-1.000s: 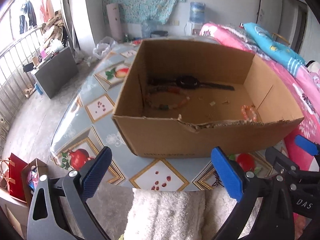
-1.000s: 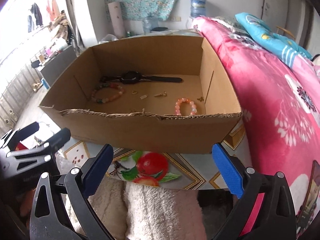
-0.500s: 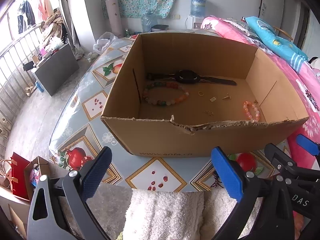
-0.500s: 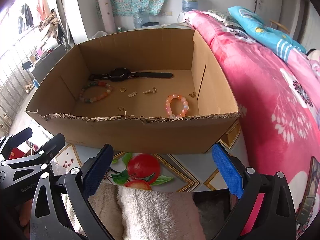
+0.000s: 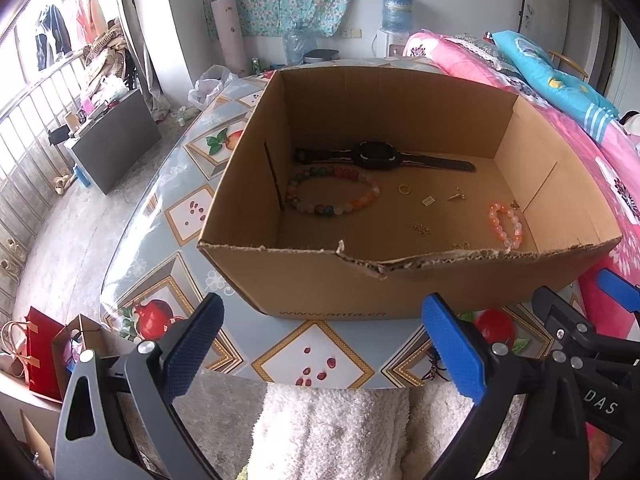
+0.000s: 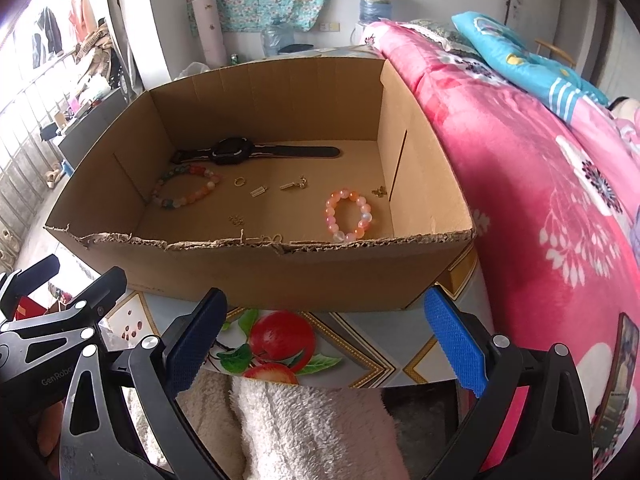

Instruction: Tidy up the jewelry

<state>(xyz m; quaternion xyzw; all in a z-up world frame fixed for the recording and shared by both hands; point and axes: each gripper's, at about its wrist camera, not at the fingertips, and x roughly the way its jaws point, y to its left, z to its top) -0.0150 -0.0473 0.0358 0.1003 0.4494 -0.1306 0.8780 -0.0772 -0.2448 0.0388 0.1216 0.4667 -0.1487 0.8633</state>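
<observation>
An open cardboard box stands on the table and holds the jewelry. Inside lie a black watch, a multicoloured bead bracelet, a pink-orange bead bracelet, a gold ring and several small gold pieces. My left gripper hangs open before the box's near wall, empty. My right gripper is open too, beside it at the same wall, holding nothing.
The table carries a fruit-print cloth; its near edge lies just under both grippers. A white fluffy cloth lies below the edge. A pink floral bed cover runs along the right. Shopping bags sit on the floor at left.
Both grippers have risen, so more of the box floor and the jewelry shows over the near wall. Both stay open and empty.
</observation>
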